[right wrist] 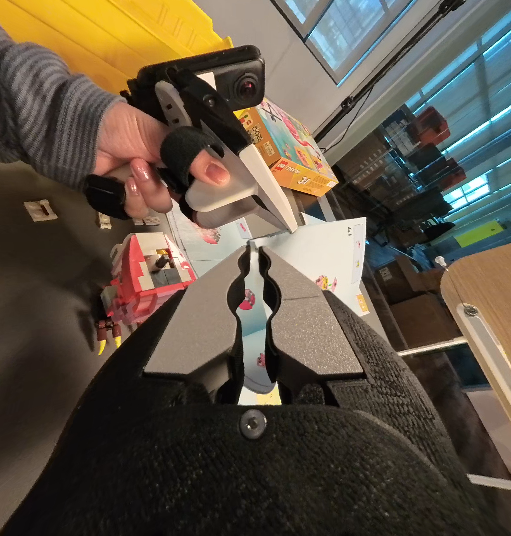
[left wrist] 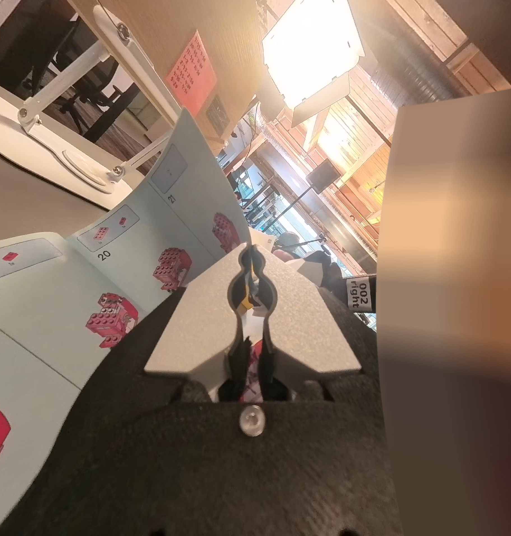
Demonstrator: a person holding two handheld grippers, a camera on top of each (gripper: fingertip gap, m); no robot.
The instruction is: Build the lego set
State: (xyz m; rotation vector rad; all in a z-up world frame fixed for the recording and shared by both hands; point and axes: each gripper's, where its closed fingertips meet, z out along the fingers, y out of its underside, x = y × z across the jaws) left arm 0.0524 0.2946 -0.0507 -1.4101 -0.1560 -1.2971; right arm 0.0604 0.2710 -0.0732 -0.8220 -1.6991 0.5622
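Note:
A light-blue building-instruction booklet [left wrist: 117, 290] lies open on the table, with one page [left wrist: 190, 188] lifted and curled up. My left gripper [left wrist: 252, 247] is shut on the edge of that page. In the right wrist view its white fingertips [right wrist: 290, 227] pinch the top edge of the raised page [right wrist: 321, 255]. My right gripper [right wrist: 252, 249] is just below on the same page edge. Its fingers stand a narrow slit apart, with the page passing between them and no pad plainly pressing on it. The right gripper [left wrist: 315, 266] also shows just behind my left fingertips.
A red, white and grey brick model [right wrist: 144, 281] stands on the table left of the booklet, with small white bricks [right wrist: 40, 210] beyond. A brick-set box [right wrist: 292, 153] and a yellow bin [right wrist: 103, 37] lie farther off. A white lamp base [left wrist: 59, 150] stands near the booklet. The grippers are tip to tip, or close to it.

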